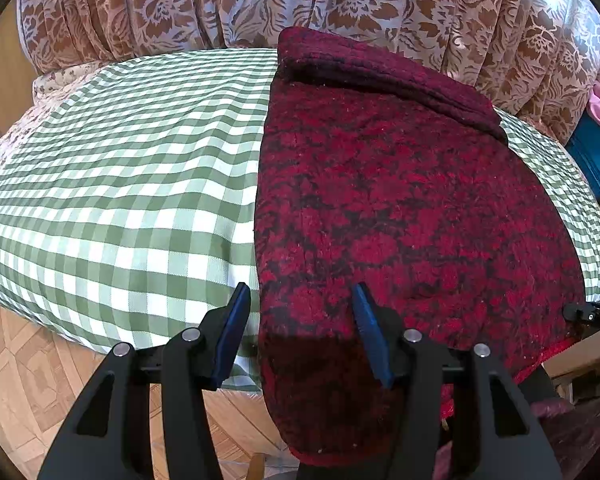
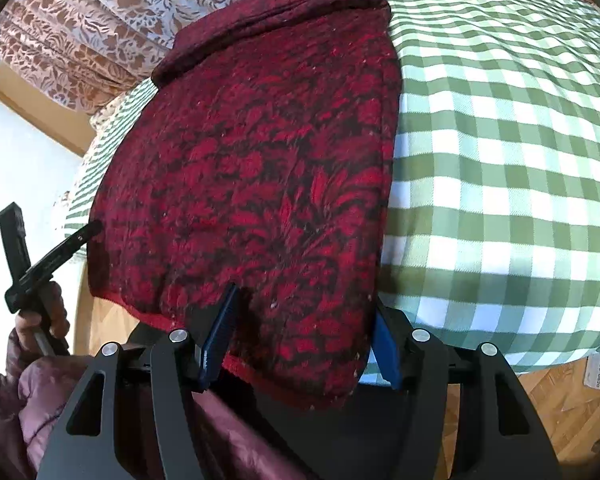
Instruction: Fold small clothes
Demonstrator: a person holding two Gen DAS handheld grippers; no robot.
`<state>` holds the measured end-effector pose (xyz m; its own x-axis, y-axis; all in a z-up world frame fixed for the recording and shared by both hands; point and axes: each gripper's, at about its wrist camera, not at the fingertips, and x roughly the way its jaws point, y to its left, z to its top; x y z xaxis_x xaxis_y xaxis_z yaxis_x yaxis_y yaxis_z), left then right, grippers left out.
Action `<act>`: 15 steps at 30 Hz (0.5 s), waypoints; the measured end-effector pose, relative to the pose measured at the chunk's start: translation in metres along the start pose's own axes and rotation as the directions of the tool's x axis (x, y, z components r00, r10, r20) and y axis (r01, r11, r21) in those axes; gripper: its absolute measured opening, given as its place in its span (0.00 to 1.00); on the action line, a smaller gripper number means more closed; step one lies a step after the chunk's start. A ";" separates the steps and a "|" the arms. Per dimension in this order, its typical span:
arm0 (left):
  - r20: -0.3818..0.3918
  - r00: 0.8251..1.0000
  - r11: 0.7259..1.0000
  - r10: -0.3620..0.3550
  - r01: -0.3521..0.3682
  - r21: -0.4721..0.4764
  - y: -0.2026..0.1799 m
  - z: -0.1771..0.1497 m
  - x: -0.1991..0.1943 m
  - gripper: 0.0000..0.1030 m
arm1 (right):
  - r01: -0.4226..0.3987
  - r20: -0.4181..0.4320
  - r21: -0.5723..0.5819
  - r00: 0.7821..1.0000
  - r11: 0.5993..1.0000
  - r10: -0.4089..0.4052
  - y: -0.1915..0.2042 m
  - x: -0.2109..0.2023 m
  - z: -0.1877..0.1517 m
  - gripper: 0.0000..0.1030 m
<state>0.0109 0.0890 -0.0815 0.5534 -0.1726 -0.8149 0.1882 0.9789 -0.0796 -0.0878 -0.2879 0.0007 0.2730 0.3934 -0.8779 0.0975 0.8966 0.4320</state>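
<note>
Both hand-held grippers, left (image 1: 300, 300) and right (image 2: 306, 300), hover with jaws parted, gripping nothing, over red garment (image 1: 400, 200) draped off checked bed's (image 1: 120, 160) near edge

Both pictures are bright with soft daylight, which seems to come through the flowery curtain (image 1: 340, 4). The red cloth (image 1: 400, 208) looks dark and a bit grainy. Edges bend round (fisheye lens) with black corners. The wall (image 2: 24, 168) glares white.

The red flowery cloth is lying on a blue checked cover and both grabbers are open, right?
Nearly. The cover is green and white checked, not blue, as both wrist views show. The red flowery cloth does lie on it, and the left gripper and right gripper are open.
</note>
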 end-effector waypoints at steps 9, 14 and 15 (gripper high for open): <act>-0.022 0.999 0.999 -0.036 0.037 0.040 -0.002 -0.010 -0.009 0.14 | -0.016 -0.031 -0.094 0.999 0.995 0.013 0.019 0.000 0.003 0.31; 0.037 0.988 0.989 -0.151 0.151 0.004 0.010 0.003 -0.036 0.10 | -0.095 0.006 -0.118 0.995 0.989 0.096 0.033 -0.018 0.020 0.27; 0.044 0.982 0.982 -0.184 0.185 -0.023 0.015 0.008 -0.040 0.10 | -0.109 0.016 -0.117 0.994 0.987 0.112 0.034 -0.022 0.024 0.27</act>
<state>-0.0021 0.1093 -0.0461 0.5441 -0.3543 -0.7606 0.2687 0.9323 -0.2420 -0.0676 -0.2709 0.0397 0.2975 0.4880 -0.8206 -0.0453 0.8657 0.4984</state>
